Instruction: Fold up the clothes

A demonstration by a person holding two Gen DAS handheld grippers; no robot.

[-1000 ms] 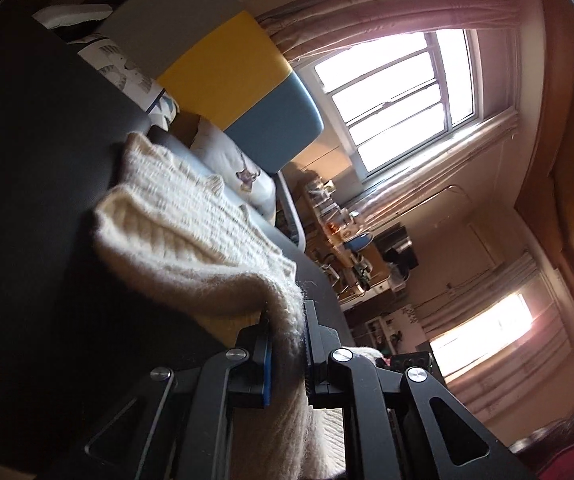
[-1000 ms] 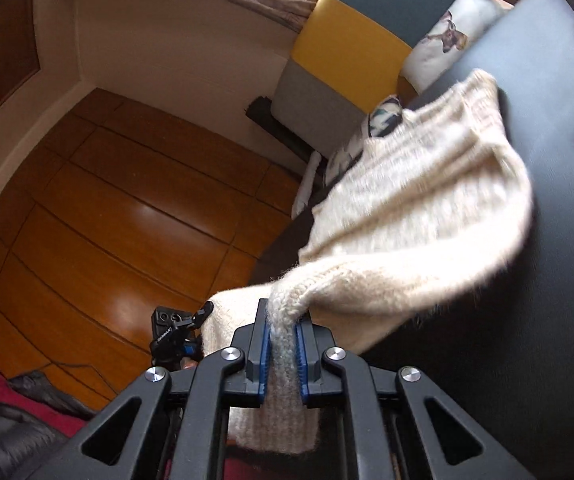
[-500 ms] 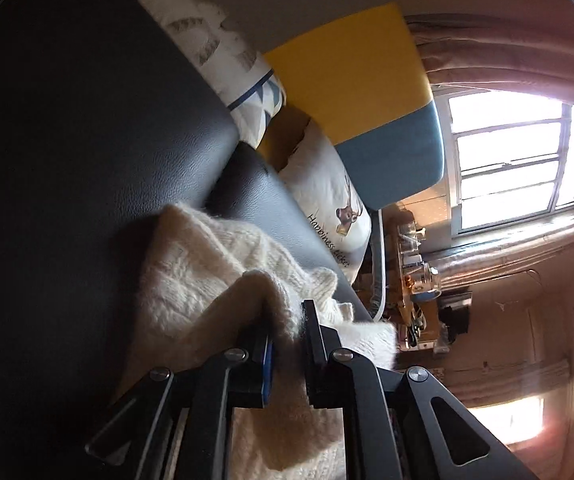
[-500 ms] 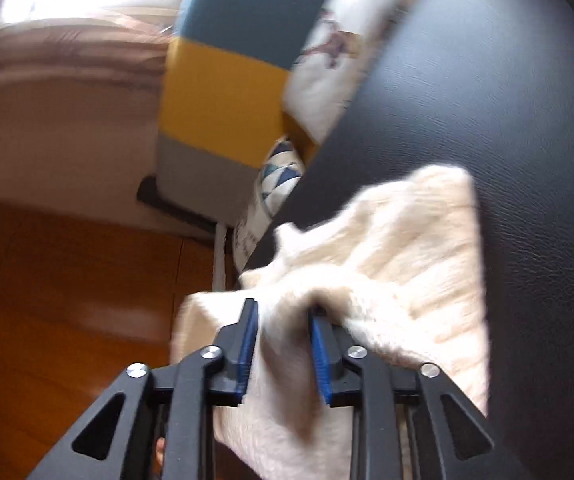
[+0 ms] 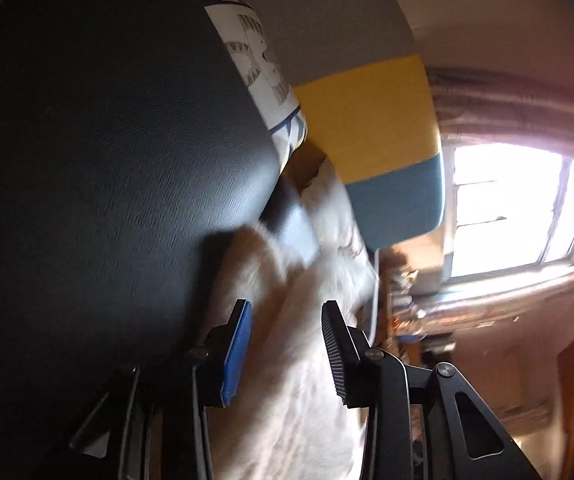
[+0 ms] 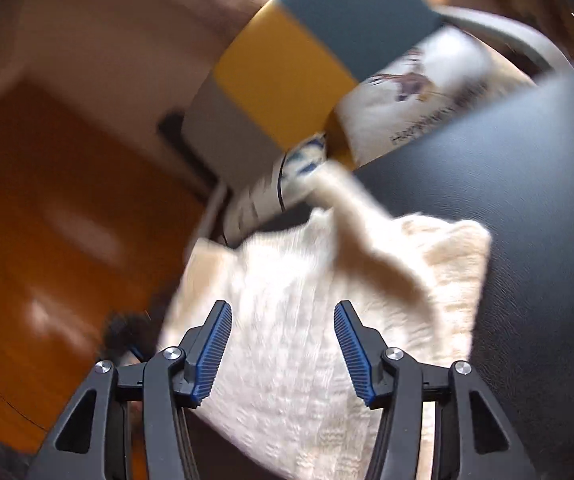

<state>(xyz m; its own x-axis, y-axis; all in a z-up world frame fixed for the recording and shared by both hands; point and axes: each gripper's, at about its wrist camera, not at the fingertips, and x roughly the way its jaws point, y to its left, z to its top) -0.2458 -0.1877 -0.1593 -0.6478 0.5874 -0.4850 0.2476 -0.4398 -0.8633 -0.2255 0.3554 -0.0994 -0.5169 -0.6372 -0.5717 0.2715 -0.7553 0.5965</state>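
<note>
My left gripper (image 5: 287,320) and my right gripper (image 6: 283,320) both stand spread wide, gripping nothing. The cream knit sweater (image 6: 307,320) lies bunched on the black leather seat (image 6: 527,200) just beyond both, near the grey, yellow and blue cushion (image 5: 371,120).

sweater (image 6: 287,320): cream white, with a ribbed knit texture
sofa seat (image 5: 107,160): black, with a fine leather grain
backrest cushion (image 5: 367,120): three bands of grey, yellow and teal blue
left pillow (image 5: 263,68): white, with grey and dark blue geometric marks
right pillow (image 6: 415,108): white, with a small dark animal print and a line of dark lettering
floor (image 6: 67,220): glossy orange-brown wood
left gripper (image 5: 287,360): black frame, one blue ribbed pad
right gripper (image 6: 283,352): black frame, blue ribbed pads
curtain (image 5: 519,108): brownish pink
</note>
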